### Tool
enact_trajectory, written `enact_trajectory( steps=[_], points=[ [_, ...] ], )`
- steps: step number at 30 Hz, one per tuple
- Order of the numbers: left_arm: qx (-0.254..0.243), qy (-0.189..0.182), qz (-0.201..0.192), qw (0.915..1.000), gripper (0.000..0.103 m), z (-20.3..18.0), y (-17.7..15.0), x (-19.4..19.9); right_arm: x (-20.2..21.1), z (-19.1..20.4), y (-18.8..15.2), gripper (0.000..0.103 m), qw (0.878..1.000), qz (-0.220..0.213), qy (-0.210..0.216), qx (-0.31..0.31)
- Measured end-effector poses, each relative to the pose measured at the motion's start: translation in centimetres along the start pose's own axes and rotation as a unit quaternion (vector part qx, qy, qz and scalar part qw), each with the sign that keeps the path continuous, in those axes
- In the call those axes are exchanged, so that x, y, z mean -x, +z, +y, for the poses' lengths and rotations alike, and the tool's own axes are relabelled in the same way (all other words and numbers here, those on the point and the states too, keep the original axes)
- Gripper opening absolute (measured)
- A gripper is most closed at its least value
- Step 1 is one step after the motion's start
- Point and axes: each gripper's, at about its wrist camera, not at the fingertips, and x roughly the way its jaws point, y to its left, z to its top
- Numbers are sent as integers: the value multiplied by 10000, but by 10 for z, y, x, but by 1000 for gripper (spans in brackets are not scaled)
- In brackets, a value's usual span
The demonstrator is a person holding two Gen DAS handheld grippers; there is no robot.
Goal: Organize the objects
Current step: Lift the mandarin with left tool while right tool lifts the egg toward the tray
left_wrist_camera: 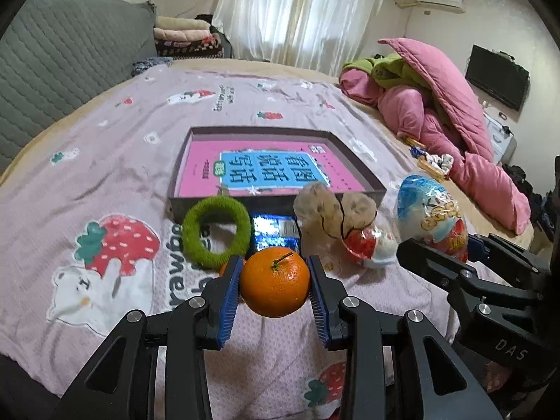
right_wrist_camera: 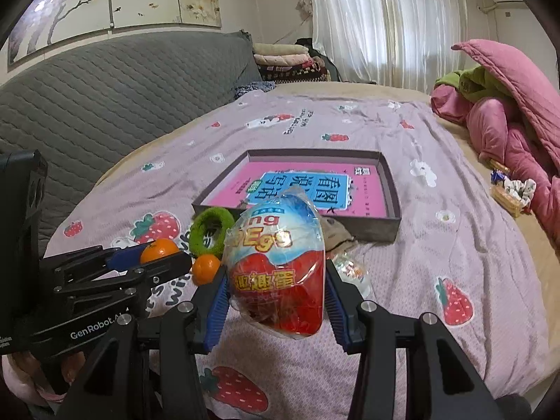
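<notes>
My left gripper [left_wrist_camera: 274, 281] is shut on an orange [left_wrist_camera: 274, 281] and holds it above the bedspread, just in front of the green ring [left_wrist_camera: 217, 232]. My right gripper [right_wrist_camera: 276, 287] is shut on a large wrapped toy egg [right_wrist_camera: 276, 266], red below and blue-white above; the egg also shows in the left wrist view [left_wrist_camera: 432, 218]. A shallow grey box [left_wrist_camera: 360, 169] with a pink book [left_wrist_camera: 210, 171] inside lies beyond both. A second orange [right_wrist_camera: 206, 269] lies on the bed by the ring [right_wrist_camera: 210, 232]. A small wrapped egg [left_wrist_camera: 371, 248], a beige fuzzy scrunchie [left_wrist_camera: 332, 210] and a blue packet [left_wrist_camera: 276, 232] lie in front of the box.
Everything rests on a lilac strawberry-print bedspread [left_wrist_camera: 105, 161]. A grey quilted headboard [right_wrist_camera: 105, 105] runs along the left. A heap of pink and green bedding [left_wrist_camera: 437, 105] lies at the far right, with a small basket [right_wrist_camera: 507, 197] beside it.
</notes>
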Motion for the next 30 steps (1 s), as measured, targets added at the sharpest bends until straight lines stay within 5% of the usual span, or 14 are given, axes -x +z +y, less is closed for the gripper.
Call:
enact_trajectory(
  steps=[30],
  points=[
    [-90,130,-412,9990,38,16,101,-5,-4,-17,94,50,9979,-550,-105,325]
  ],
)
